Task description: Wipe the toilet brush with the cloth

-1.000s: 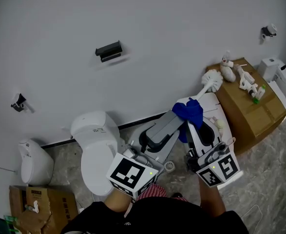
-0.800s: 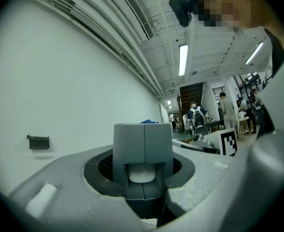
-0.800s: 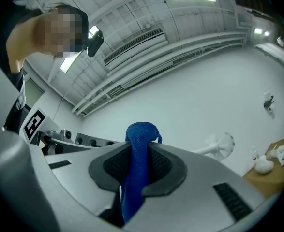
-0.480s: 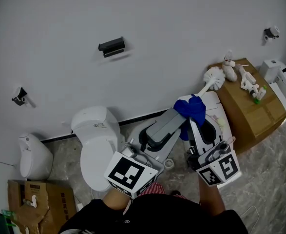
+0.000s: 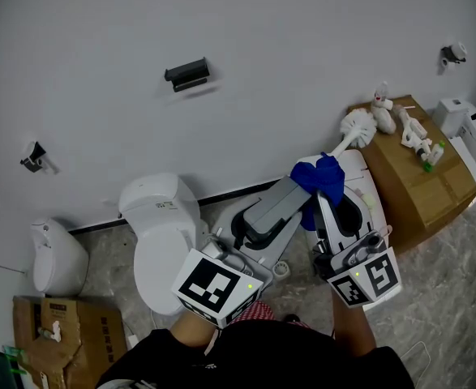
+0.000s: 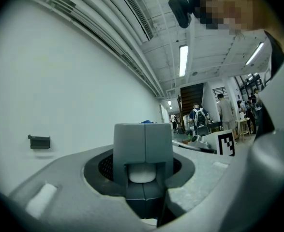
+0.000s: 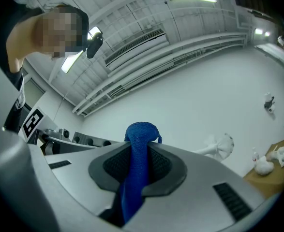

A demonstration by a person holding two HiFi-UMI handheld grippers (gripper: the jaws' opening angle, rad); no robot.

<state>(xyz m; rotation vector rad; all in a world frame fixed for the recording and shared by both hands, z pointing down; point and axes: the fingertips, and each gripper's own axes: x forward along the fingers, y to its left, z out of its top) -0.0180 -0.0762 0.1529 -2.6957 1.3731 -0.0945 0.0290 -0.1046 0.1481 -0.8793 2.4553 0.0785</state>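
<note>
One toilet brush (image 5: 357, 125) slants up toward the wall, its white handle end clenched in the fingers of the left gripper (image 5: 293, 191). One blue cloth (image 5: 319, 181) sits against the handle, pinched between the fingers of the right gripper (image 5: 322, 199). There are two cardboard boxes (image 5: 416, 177) (image 5: 75, 335). The label (image 5: 164, 207) on the white toilet (image 5: 158, 241) is too small to read.

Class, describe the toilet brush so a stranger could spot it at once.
Find the brown cardboard box by the white wall, on the right. At its upper left corner is the toilet brush, its thin handle slanting into the blue cloth. Alone among the white items there, it has a round bristly head.
</note>
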